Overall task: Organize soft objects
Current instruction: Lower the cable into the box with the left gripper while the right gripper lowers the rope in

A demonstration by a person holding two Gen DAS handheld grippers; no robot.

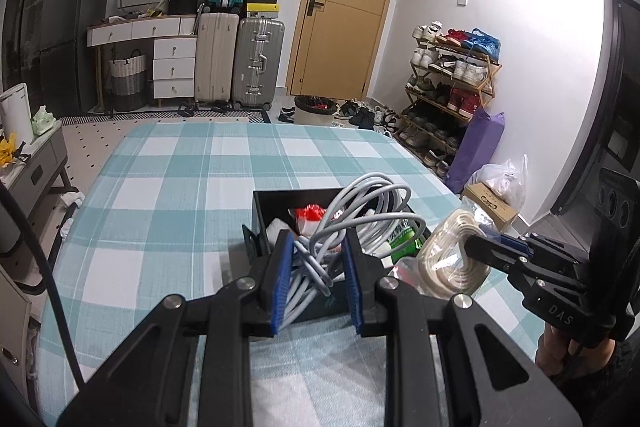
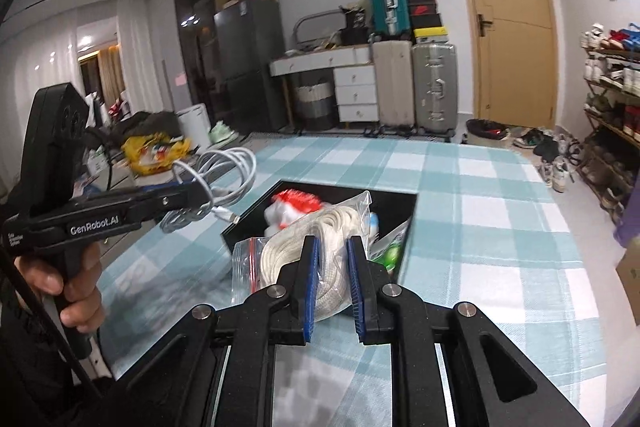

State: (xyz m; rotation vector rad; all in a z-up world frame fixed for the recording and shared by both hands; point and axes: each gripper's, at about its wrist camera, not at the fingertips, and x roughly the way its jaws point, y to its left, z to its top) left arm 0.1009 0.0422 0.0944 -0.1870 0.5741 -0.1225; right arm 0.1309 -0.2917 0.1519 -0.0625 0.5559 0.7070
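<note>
Cable [image 1: 352,227] pinched in left gripper [image 1: 318,281] above black box [image 1: 260,215], bagged rope [image 2: 320,259] pinched in right gripper [image 2: 334,283] beside it, probably both for dropping in

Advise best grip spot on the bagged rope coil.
Grip the bagged rope coil across its thick ring, from the near side, as the right hand-held gripper does now. The loose bag edge by the red zip would slip; the ring gives bulk.
</note>
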